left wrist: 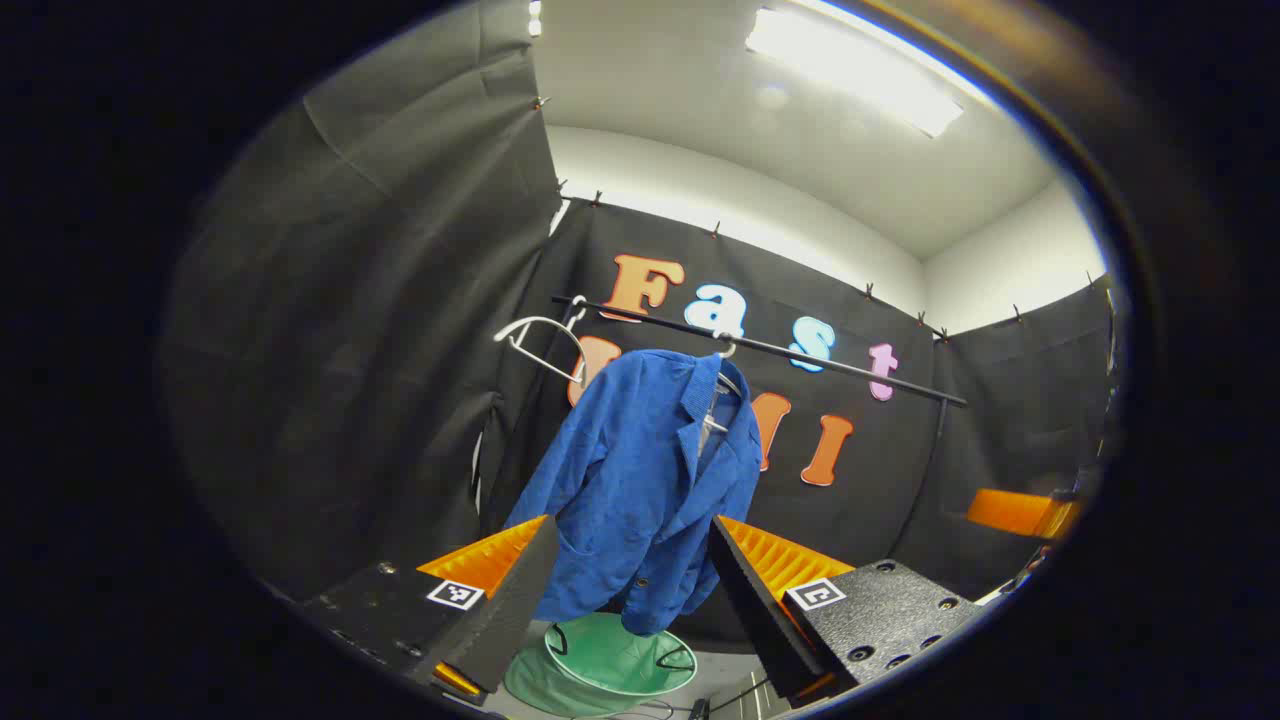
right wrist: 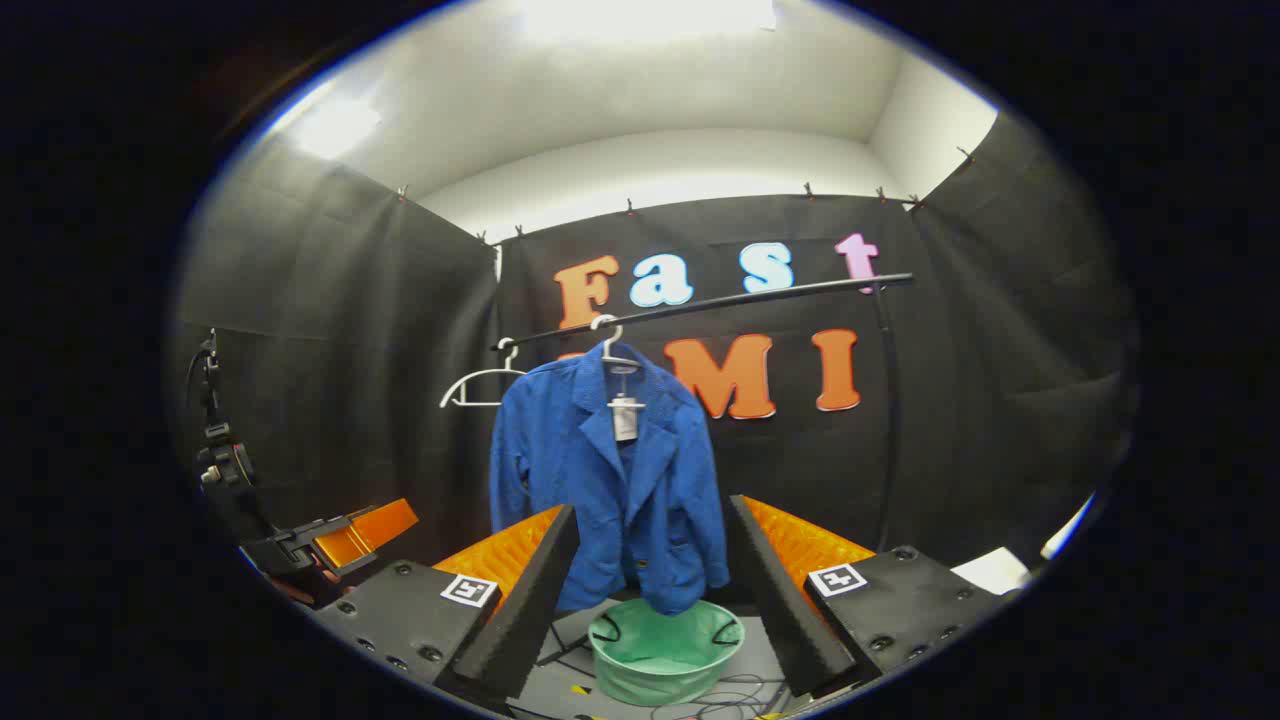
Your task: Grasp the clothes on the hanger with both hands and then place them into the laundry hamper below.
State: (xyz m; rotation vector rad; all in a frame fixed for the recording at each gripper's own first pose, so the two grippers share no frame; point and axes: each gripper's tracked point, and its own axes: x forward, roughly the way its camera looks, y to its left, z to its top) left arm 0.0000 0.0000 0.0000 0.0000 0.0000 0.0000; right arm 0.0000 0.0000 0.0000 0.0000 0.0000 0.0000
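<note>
A: Right gripper view: where's the blue jacket?
B: Hanging lengthwise down from its hanger on the black rail, front facing us, hem just above the green hamper.
A: The grippers?
B: Right gripper wide apart, empty. Left gripper likewise, jacket between its fingers, apart.

I see a black clothes rail running across the booth, with an empty white hanger on its left end. Loose cables lie on the floor, and a ceiling light glows overhead.
</note>
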